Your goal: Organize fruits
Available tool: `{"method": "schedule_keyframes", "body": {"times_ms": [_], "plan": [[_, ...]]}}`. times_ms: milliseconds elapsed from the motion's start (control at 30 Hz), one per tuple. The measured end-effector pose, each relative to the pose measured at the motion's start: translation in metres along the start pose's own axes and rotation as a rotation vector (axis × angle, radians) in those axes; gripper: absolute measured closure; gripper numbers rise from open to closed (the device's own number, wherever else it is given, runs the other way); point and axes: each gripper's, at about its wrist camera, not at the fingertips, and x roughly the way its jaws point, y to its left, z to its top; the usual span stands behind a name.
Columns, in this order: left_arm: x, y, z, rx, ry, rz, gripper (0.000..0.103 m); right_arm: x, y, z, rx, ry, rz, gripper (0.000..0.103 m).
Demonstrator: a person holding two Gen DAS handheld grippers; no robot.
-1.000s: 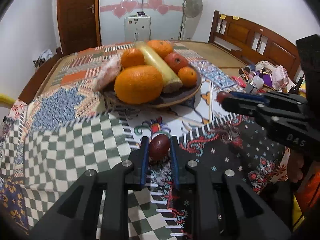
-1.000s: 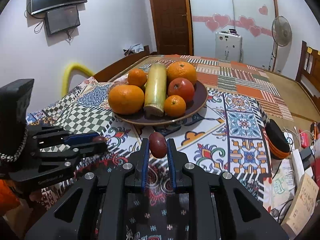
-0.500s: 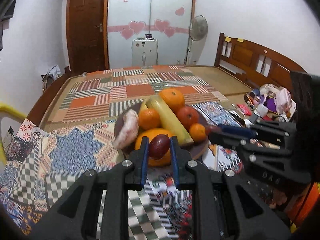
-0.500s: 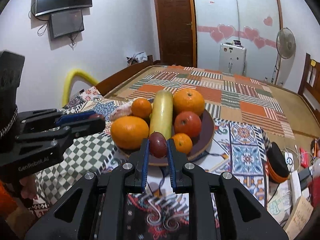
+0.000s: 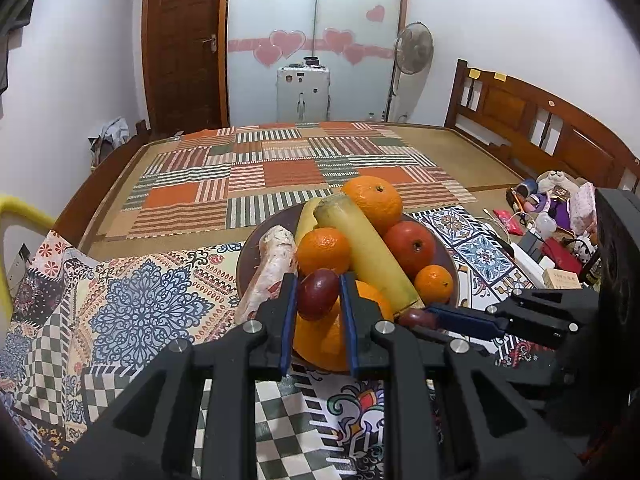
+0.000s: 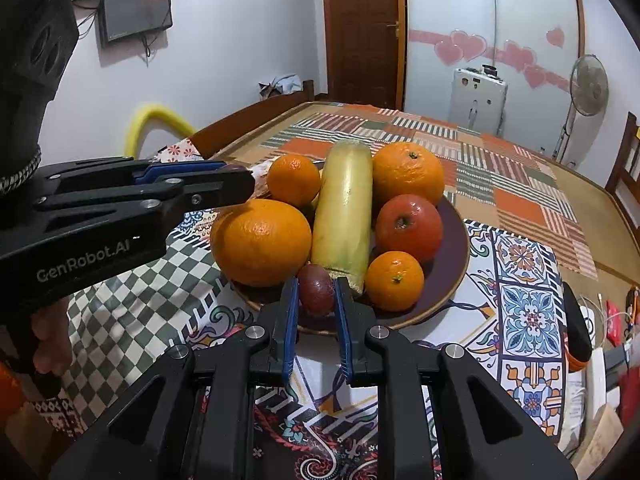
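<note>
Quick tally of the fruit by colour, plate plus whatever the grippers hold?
Orange: 4, including the big orange
Red: 1, the red fruit
Yellow: 2, the long yellow fruit and the banana behind it
Dark red: 2, one small fruit in the left gripper, one in the right gripper
Total: 9

The left gripper (image 5: 318, 300) points forward and downward, its two blue-padded fingers (image 5: 289, 312) clamped on a small dark red fruit (image 5: 317, 293). The right gripper (image 6: 316, 294), tilted down alike, pinches a second dark red fruit (image 6: 315, 289) between its pads. Each reaches in from its own side, tips near one another. A hand (image 6: 50, 336) grips the left gripper's handle.
</note>
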Motion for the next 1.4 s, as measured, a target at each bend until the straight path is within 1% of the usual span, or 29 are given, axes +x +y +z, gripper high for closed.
{"method": "schedule_keyframes", "body": {"times_ms": [133,200,233,267,333,467,567,633,833,867,933,1000,1100,1167,1200,1267,1333,1367,1400], "plan": [[0.005,-0.003,0.0,0.004,0.015,0.006,0.082,0.001,-0.002,0.002,0.002,0.004,0.0,0.087],[0.006,-0.003,-0.001,0.003,0.014,0.014,0.078,0.002,-0.001,0.003,0.003,0.01,-0.003,0.084],[0.006,-0.003,-0.001,0.004,0.013,0.019,0.07,0.003,-0.001,0.003,0.004,0.015,-0.007,0.08],[0.005,-0.003,-0.001,0.005,0.011,0.02,0.061,0.004,-0.001,0.003,0.005,0.018,-0.009,0.078],[0.001,-0.003,-0.002,0.004,-0.01,0.021,0.052,0.003,-0.003,0.004,0.009,0.014,-0.01,0.075],[-0.013,-0.003,-0.002,0.019,-0.042,0.035,0.052,-0.006,-0.007,0.003,0.022,-0.01,-0.019,0.075],[-0.035,-0.002,0.0,0.011,-0.082,0.029,0.052,-0.022,-0.011,0.006,0.039,-0.047,-0.026,0.075],[-0.056,-0.001,0.003,0.002,-0.127,0.034,0.052,-0.039,-0.012,0.01,0.045,-0.089,-0.034,0.075],[-0.128,-0.008,0.006,0.002,-0.284,0.072,0.052,-0.114,-0.003,0.026,0.05,-0.273,-0.069,0.074],[-0.14,-0.01,0.007,0.002,-0.309,0.077,0.052,-0.127,-0.001,0.027,0.053,-0.306,-0.073,0.073],[-0.163,-0.017,0.005,0.008,-0.358,0.096,0.052,-0.155,0.006,0.028,0.062,-0.379,-0.079,0.068],[-0.185,-0.025,0.002,0.015,-0.405,0.118,0.052,-0.177,0.013,0.027,0.067,-0.438,-0.083,0.065],[-0.211,-0.036,-0.004,0.024,-0.452,0.117,0.05,-0.203,0.024,0.024,0.07,-0.508,-0.087,0.063],[-0.225,-0.041,-0.007,0.021,-0.477,0.112,0.042,-0.215,0.032,0.021,0.072,-0.543,-0.093,0.061],[-0.233,-0.045,-0.009,0.02,-0.491,0.112,0.039,-0.22,0.035,0.02,0.071,-0.557,-0.097,0.058],[-0.244,-0.05,-0.013,0.021,-0.509,0.116,0.029,-0.227,0.041,0.017,0.072,-0.579,-0.108,0.052],[-0.251,-0.055,-0.015,0.028,-0.526,0.128,0.024,-0.229,0.043,0.016,0.077,-0.596,-0.121,0.041],[-0.256,-0.056,-0.018,0.03,-0.532,0.132,0.02,-0.231,0.043,0.015,0.081,-0.602,-0.122,0.037],[-0.26,-0.057,-0.021,0.03,-0.539,0.137,0.019,-0.232,0.044,0.014,0.083,-0.605,-0.122,0.032]]}}
